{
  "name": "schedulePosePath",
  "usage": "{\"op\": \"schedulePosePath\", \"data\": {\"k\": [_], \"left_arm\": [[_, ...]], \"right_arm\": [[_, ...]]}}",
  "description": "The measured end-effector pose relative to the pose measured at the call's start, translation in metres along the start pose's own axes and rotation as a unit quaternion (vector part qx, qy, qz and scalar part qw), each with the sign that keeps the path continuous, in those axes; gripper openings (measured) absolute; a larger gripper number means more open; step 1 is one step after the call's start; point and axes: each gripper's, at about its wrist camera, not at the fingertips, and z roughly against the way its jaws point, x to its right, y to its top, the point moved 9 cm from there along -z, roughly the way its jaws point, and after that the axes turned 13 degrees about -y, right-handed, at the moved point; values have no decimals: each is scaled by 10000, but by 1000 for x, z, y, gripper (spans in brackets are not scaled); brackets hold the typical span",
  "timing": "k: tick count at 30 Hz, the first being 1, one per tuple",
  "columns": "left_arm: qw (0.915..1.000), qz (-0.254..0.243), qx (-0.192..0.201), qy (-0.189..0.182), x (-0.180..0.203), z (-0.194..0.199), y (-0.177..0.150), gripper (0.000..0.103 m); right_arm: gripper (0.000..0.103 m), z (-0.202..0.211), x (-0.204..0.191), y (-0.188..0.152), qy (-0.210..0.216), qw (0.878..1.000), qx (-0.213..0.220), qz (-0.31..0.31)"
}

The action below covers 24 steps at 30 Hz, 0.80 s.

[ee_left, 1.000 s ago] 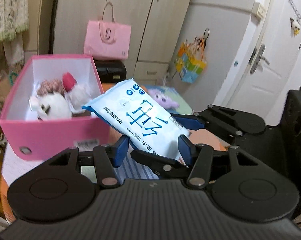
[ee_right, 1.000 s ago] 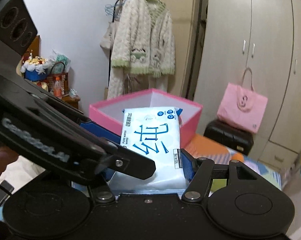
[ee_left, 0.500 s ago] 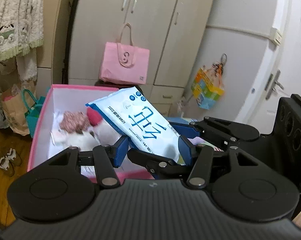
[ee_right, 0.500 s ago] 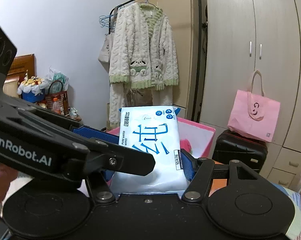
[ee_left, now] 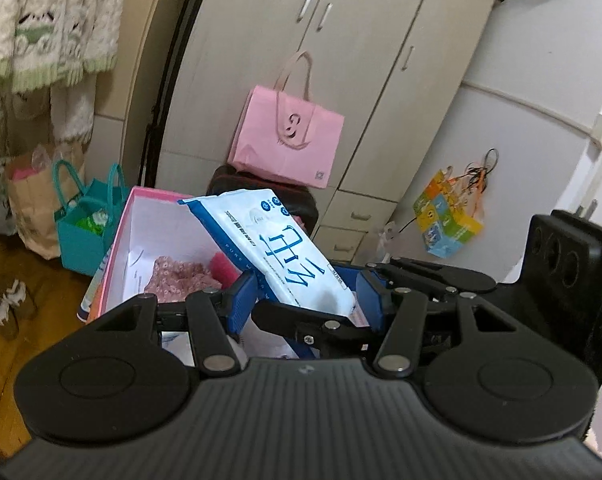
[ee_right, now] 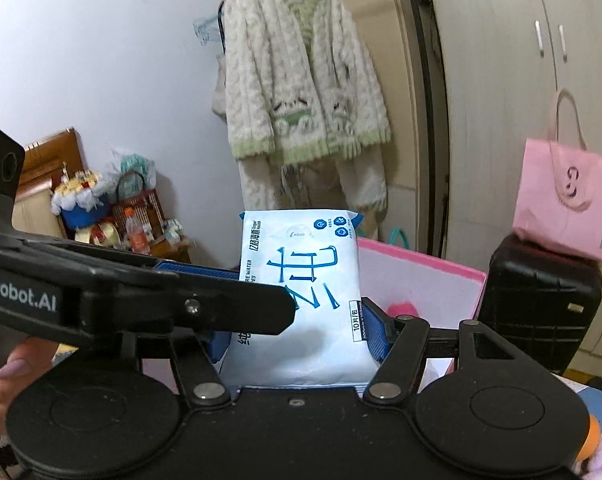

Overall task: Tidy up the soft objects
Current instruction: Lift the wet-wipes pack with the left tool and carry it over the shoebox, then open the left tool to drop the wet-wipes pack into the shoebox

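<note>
Two hand-held black grippers with blue pads meet on one soft white-and-blue plastic pack of wet wipes [ee_right: 301, 292], each set crosswise to the other. The right gripper [ee_right: 297, 334] has the pack's lower end between its pads, which press on both long sides, so it stands partly closed on the pack and carries it upright with the blue lettering facing the camera. The left gripper [ee_left: 307, 300] also has that end of the pack [ee_left: 277, 252] between its blue pads, but the right gripper's fingers cross in front there and whether the left pads actually press on the wrapper cannot be told. In the left wrist view the pack leans up and to the left, its top end hanging over the open pink cardboard box with white inner walls [ee_left: 119, 240]. Inside the box lie a pink floral soft item [ee_left: 181, 276] and a red plush piece [ee_left: 223, 266]. A pink paper bag with handles [ee_left: 287, 136] sits on a black suitcase [ee_right: 541, 300] before the beige wardrobe [ee_left: 341, 40]. A cream and green knitted cardigan [ee_right: 301, 92] hangs from a rail, and a teal bag [ee_left: 87, 224] stands on the wooden floor just beside the box. A fingertip [ee_right: 15, 368] of the person shows at the left edge of the right wrist view
</note>
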Motion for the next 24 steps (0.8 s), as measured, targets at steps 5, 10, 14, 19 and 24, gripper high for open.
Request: {"op": "schedulePosePath", "data": {"k": [5,10,14,19,24], "left_arm": [[9997,122,-159,114,-20,-19,-9,53],[9987,346,-360,144,-37,-34,-13,53],[9968,634,-433,200,-49,-44,-16,53],[9949,819,-526,269,-56,-52,-17,53],[9974,467,-377,396,-45,-36,-15,58]], "right_arm": [[69,-24,-1,-9,-154,9988,-298,347],[69,-42,-1,-10,-317,9940,-521,907],[69,-56,2,-10,-292,9892,-762,1220],[69,-72,9,-12,-274,9872,-1042,1179],[69,-66,14,-17,-366,9884,-1002,1085]]}}
